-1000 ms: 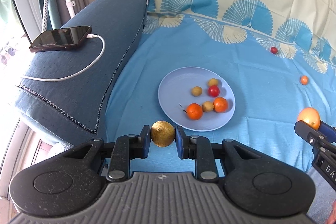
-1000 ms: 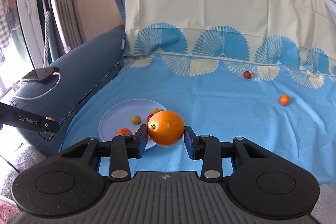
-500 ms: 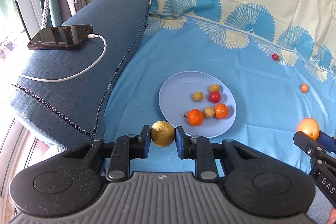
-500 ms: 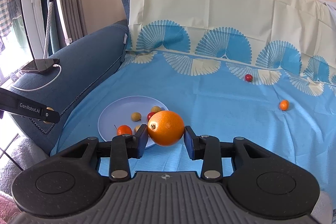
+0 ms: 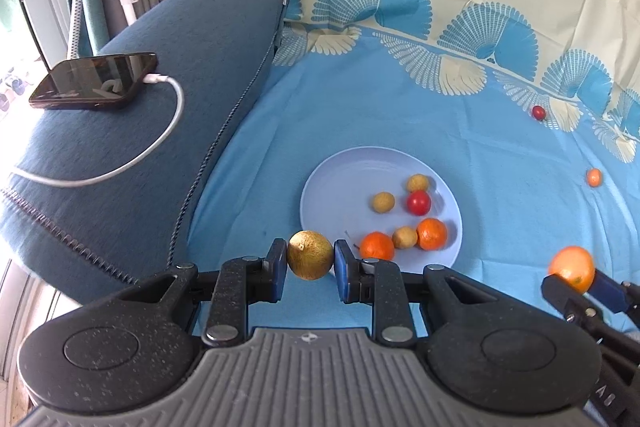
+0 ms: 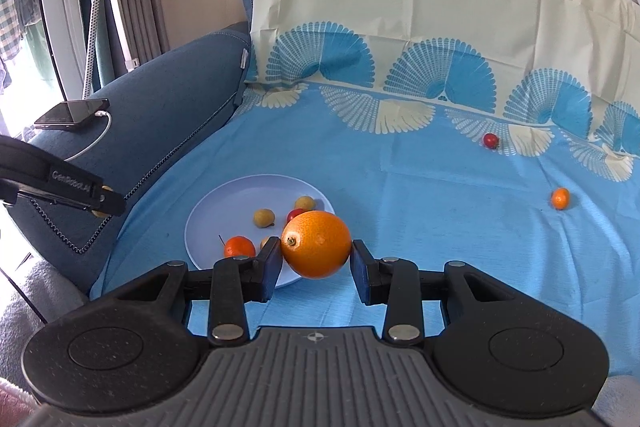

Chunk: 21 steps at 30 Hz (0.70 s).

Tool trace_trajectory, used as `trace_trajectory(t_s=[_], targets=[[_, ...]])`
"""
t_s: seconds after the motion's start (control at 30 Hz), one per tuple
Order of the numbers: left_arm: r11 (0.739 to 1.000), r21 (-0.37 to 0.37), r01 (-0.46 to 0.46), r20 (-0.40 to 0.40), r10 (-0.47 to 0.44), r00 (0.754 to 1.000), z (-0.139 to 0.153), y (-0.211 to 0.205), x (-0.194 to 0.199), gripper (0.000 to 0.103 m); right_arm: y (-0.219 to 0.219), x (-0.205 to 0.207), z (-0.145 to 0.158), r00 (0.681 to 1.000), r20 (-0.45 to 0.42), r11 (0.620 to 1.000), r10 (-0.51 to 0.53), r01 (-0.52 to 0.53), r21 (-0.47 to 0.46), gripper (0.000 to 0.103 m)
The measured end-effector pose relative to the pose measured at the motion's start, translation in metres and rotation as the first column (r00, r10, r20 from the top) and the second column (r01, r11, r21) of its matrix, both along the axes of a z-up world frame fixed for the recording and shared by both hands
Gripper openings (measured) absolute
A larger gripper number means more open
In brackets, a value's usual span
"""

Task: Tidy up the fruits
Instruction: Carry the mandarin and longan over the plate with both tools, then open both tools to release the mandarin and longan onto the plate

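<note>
My left gripper (image 5: 310,263) is shut on a brown-gold round fruit (image 5: 310,254), held just short of the near rim of the pale blue plate (image 5: 332,187). The plate holds several small fruits: two mandarins, a red one and yellowish ones. My right gripper (image 6: 315,261) is shut on a large orange (image 6: 316,243), held above the plate's near right edge (image 6: 208,211). The orange also shows in the left wrist view (image 5: 572,267). A small red fruit (image 6: 490,140) and a small orange fruit (image 6: 560,197) lie loose on the blue sheet.
A blue sofa arm (image 5: 168,75) rises left of the plate, with a phone (image 5: 94,81) and white charging cable (image 5: 160,143) on it. A cream and blue patterned cloth (image 6: 400,7) covers the backrest. A window and curtains stand at far left.
Both grippers have moved slightly back and up from the plate, each keeping its fruit. The plate sits lower and farther in both views.
</note>
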<state>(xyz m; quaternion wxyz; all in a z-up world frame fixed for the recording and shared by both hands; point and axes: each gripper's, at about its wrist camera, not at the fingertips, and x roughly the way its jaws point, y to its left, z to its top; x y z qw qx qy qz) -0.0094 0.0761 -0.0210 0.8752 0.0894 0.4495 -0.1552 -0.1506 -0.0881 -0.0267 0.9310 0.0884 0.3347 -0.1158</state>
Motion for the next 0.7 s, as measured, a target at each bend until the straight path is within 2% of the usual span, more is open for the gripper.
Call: trace_trajectory(t_s=[0.33,0.7], targets=[[1.0,0.022,0.018,-0.017,-0.018,1.0,-0.022,-0.033,0.049,0.027,-0.008,0.054,-0.016,0.999,-0.025,1.0,0.026,-0.025,0.01,0.039],[0.993,0.098,0.058,-0.09,-0.049,0.995,-0.074,-0.073,0.097,0.027,-0.014,0.116,-0.061,0.991,-0.118,0.998,0.059,-0.058,0.014,0.039]])
